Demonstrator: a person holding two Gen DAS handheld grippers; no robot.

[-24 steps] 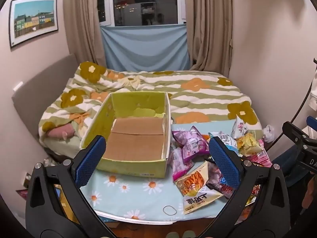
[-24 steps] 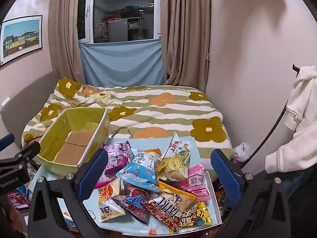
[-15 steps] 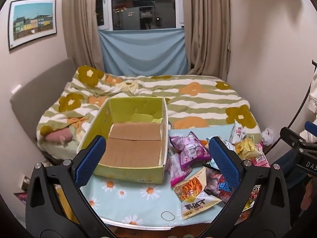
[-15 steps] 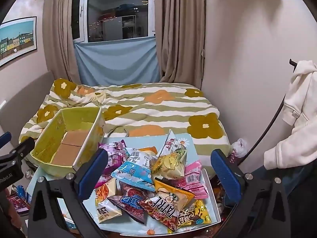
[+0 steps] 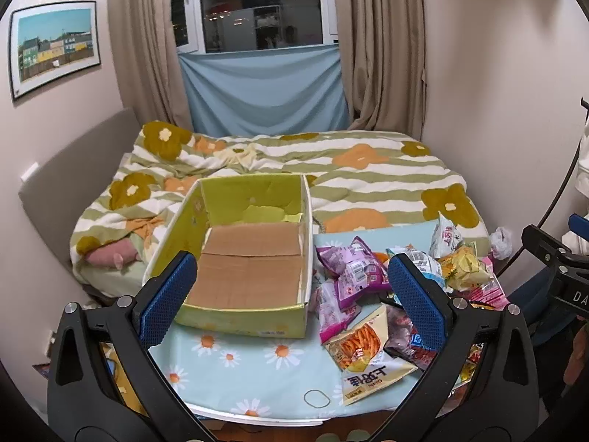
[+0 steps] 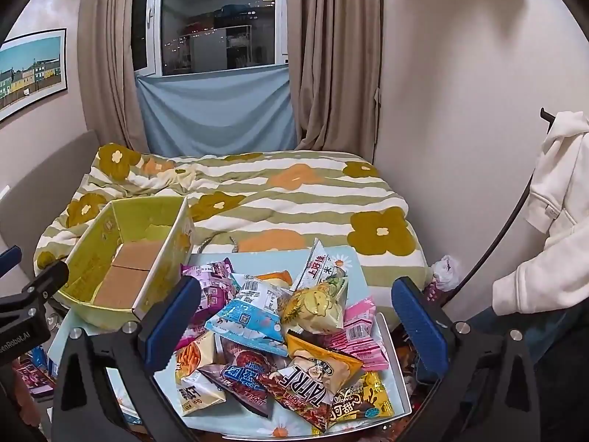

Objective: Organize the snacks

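Note:
An empty yellow-green cardboard box (image 5: 235,316) stands on a daisy-print table (image 5: 235,375); it also shows at left in the right wrist view (image 6: 92,254). A heap of snack bags (image 6: 287,331) lies right of it, among them purple bags (image 5: 349,269), a yellow bag (image 6: 316,305), a blue-white bag (image 6: 250,316) and an orange sticks bag (image 5: 364,346). My left gripper (image 5: 291,294) is open and empty, held above the table's near side before the box. My right gripper (image 6: 294,324) is open and empty, held above the snack heap.
A bed with a flower-striped quilt (image 5: 331,173) lies behind the table. Curtains and a window (image 5: 265,7) are at the back. A white hoodie (image 6: 552,202) hangs at the right. A wall (image 6: 460,92) stands close on the right.
Both grippers have shifted slightly, so the views tilted and the box and snacks sit a little differently in frame. Nothing was taken hold of; both stay open.

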